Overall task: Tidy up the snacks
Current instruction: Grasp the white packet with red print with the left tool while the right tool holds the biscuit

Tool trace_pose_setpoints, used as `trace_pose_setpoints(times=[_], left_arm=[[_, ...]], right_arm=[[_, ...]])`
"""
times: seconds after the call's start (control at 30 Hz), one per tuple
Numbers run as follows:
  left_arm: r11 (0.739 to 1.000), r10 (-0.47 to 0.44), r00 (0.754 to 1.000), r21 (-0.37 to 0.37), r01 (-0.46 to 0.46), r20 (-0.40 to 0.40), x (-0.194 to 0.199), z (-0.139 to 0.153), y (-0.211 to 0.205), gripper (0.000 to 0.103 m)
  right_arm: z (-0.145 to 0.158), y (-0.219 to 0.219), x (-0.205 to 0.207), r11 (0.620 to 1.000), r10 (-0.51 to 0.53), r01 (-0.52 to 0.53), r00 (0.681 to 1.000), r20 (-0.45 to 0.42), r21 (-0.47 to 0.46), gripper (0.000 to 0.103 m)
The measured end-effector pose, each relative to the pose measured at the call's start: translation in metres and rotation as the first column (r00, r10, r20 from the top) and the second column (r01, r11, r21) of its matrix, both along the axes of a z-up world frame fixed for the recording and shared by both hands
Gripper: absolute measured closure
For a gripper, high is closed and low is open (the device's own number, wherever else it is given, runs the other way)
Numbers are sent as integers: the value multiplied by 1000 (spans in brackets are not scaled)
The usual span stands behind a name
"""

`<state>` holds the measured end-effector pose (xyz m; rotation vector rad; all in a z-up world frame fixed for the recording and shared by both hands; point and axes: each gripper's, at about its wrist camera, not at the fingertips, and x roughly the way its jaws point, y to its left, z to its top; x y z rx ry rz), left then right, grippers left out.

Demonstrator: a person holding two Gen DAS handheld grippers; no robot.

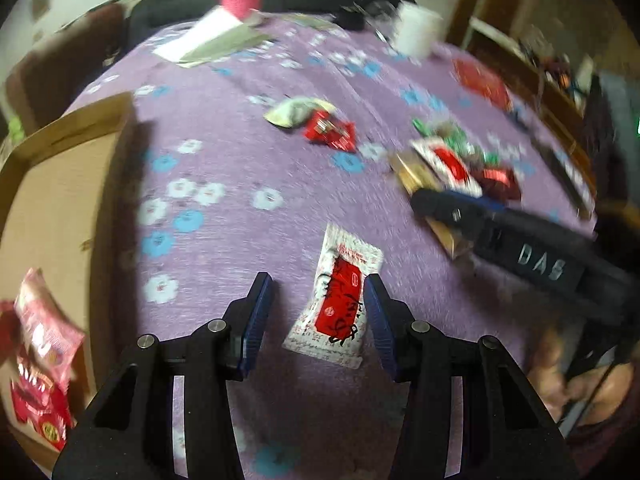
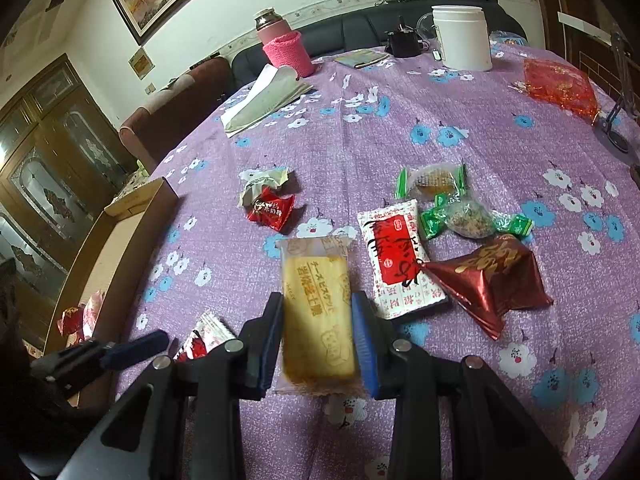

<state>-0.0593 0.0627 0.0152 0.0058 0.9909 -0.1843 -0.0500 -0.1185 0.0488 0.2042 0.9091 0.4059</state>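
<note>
In the left wrist view, the left claw (image 1: 319,286) is standing spread wide above the surface (image 1: 240,160), which is wearing a purple flowered cloth. A white-and-red snack packet (image 1: 338,298) is lying flat on the cloth between the two blue pads, closer to the right-hand one, and the pads are not pressing it. A cardboard box (image 1: 52,200) is sitting at the left edge, with pink and red packets (image 1: 40,360) showing in its near corner. Farther out, a crumpled red wrapper (image 1: 330,132) is lying mid-cloth, and the right claw (image 1: 432,200) is reaching in from the right over a heap of mixed snacks; this view is blurred.

In the right wrist view, the right claw (image 2: 318,300) is pinching a tan biscuit packet (image 2: 318,316) between its blue pads, the packet pointing lengthwise away from the camera. Just beside it to the right, a second white-and-red packet (image 2: 398,260) is lying on the cloth, with a dark red foil bag (image 2: 492,280) touching its far corner. Two green-ended wrapped sweets (image 2: 472,220) are resting just beyond. The box (image 2: 132,240) is sitting at the left, and a white tub (image 2: 462,38) and a pink-sleeved flask (image 2: 284,46) are standing at the far edge.
</note>
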Motion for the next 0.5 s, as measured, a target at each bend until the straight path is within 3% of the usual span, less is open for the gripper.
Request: trace_pose_setpoints(times=[0.03,0.1,0.2,0.5], left_arm=[[999,-20,1000,29,20,6,0,-2,-4,56],[996,-49,999,78,47,24,-2,-4,-12,68],[995,-72,997,69,70,30,-5,-4,-14,73],[986,50,997,-162,-40,57,-14,30,50,74]], right_arm=[[0,0,0,1000,0,0,1000,0,2,66],[0,-1,0,1000,0,0,1000,-1,5,66],[0,-1,0,1000,0,0,1000,-1,6,66],[8,-5,-6,1000,-23,22,999,44,17,66]])
